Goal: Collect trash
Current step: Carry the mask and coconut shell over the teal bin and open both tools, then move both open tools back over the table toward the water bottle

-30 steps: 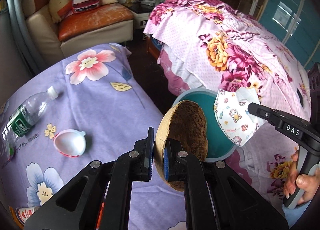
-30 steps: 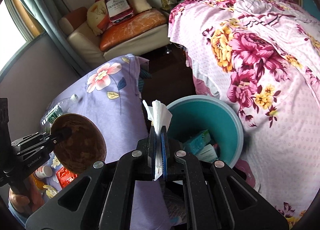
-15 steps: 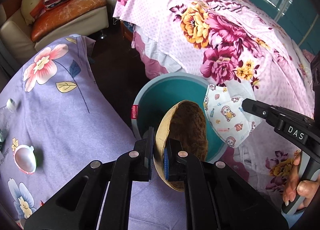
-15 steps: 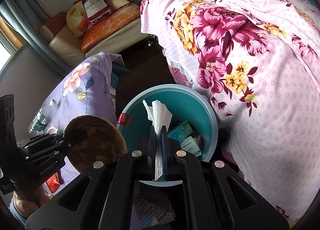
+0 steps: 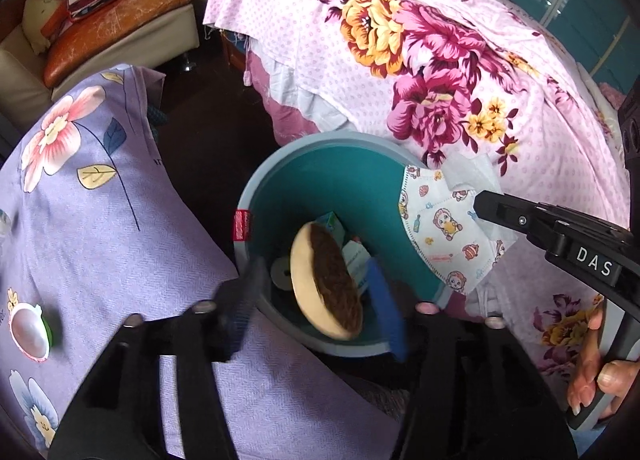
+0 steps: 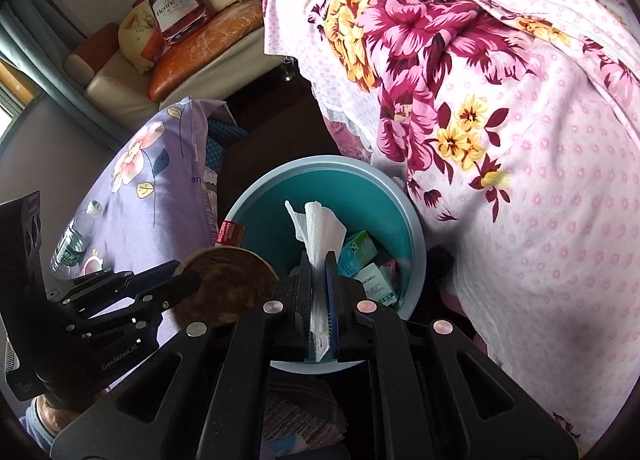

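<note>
A teal trash bin (image 5: 280, 180) stands on the floor between the purple-clothed table and the bed; it also shows in the right wrist view (image 6: 256, 196). My left gripper (image 5: 316, 300) is open above its near rim, fingers blurred. A brown paper bowl (image 5: 326, 280) is loose between the fingers, tilted, dropping into the bin; it also shows in the right wrist view (image 6: 228, 288). My right gripper (image 6: 319, 272) is shut on a white face mask (image 6: 320, 228) over the bin. The mask's cartoon print shows in the left wrist view (image 5: 444, 224).
Small cartons (image 6: 360, 252) lie inside the bin. A plastic bottle (image 6: 72, 244) and a small white cup (image 5: 28, 332) lie on the purple floral tablecloth (image 5: 100, 220). The pink floral bed (image 5: 440, 60) is on the right. A sofa (image 5: 120, 24) stands behind.
My left gripper has opened and let go of the brown bowl, which now falls into the bin. Both grippers moved closer over the bin. The right gripper still holds the mask.
</note>
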A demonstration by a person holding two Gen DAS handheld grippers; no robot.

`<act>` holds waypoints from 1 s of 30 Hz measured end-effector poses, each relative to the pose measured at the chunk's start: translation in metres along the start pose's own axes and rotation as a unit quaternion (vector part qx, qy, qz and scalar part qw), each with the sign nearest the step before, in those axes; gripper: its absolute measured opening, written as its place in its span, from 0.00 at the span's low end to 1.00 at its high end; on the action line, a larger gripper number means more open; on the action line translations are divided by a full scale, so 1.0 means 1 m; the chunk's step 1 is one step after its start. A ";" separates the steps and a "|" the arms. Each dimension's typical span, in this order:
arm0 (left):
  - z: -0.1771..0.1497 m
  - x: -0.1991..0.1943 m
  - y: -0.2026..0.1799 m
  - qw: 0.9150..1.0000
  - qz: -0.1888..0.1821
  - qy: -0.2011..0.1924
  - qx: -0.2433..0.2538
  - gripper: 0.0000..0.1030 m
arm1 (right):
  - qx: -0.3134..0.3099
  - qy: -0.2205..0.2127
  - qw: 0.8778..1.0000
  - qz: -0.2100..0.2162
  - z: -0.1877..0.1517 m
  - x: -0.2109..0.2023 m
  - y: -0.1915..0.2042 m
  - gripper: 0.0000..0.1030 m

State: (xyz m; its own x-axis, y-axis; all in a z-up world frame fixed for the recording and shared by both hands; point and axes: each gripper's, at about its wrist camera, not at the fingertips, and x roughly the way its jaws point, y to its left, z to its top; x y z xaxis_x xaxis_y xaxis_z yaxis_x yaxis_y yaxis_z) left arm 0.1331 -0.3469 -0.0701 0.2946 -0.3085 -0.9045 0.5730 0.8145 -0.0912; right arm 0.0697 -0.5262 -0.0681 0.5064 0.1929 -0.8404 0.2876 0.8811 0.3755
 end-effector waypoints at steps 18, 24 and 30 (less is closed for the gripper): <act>-0.020 -0.026 0.053 0.999 0.008 -0.020 -0.043 0.85 | 0.001 0.013 1.000 -0.003 -0.003 0.003 0.028 0.65; -0.032 -0.039 0.075 0.998 0.013 -0.026 -0.059 0.87 | -0.015 0.015 1.000 -0.001 -0.005 0.002 0.051 0.67; -0.045 -0.056 0.101 0.996 0.017 -0.038 -0.082 0.90 | -0.037 0.016 0.999 0.001 -0.008 0.000 0.081 0.68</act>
State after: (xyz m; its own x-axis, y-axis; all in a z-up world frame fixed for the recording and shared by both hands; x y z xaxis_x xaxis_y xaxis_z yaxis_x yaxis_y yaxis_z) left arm 0.1399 -0.2256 -0.0472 0.3725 -0.3103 -0.8746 0.4311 0.8925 -0.1330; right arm 0.0866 -0.4516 -0.0404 0.4810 0.2063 -0.8521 0.2260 0.9099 0.3478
